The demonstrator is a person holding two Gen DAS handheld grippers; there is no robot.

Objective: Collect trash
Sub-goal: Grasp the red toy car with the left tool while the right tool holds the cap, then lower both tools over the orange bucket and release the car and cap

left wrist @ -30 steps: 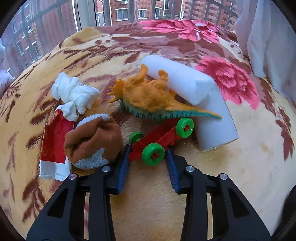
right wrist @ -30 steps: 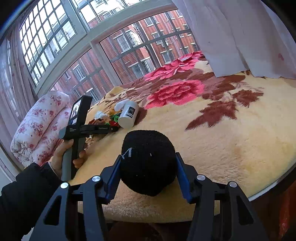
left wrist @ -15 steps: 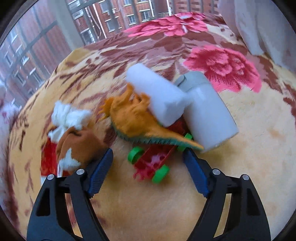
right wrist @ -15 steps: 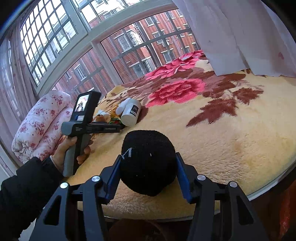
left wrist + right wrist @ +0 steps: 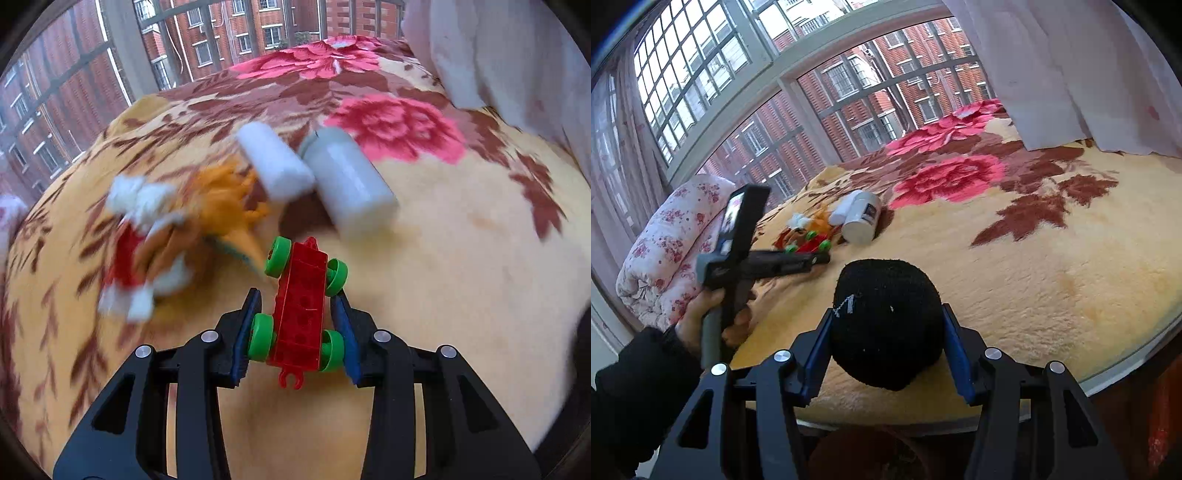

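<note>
Background: barred window with red-brick buildings beyond, white curtain at upper right; the surface is a bed under a plush yellow blanket (image 5: 461,295) printed with red flowers and brown leaves. Left wrist view: left gripper (image 5: 297,314) at lower centre, its jaws closing with a red plastic toy car chassis with green wheels (image 5: 301,314) between the blue-padded fingers (image 5: 245,332); rear wheels touch both pads, front end projects upward in frame past the fingertips. Above it, blurred: a white cylindrical plastic bottle (image 5: 351,184) lying on its side, touching a white foam-like roll (image 5: 275,170) on its left. Left of centre, strongly blurred: an orange toy dinosaur (image 5: 225,210), a crumpled white tissue (image 5: 138,195), and a red-and-white wrapper (image 5: 123,258); exact contacts among these cannot be told. Right wrist view: right gripper (image 5: 888,328) at lower centre, fingers clamped on a black balled-up knitted sock (image 5: 886,321), held over the near edge of the bed. At centre left a hand (image 5: 698,321) in a dark sleeve grips the other gripper's handle. A rolled pink floral quilt (image 5: 672,243) lies at far left by the window.
</note>
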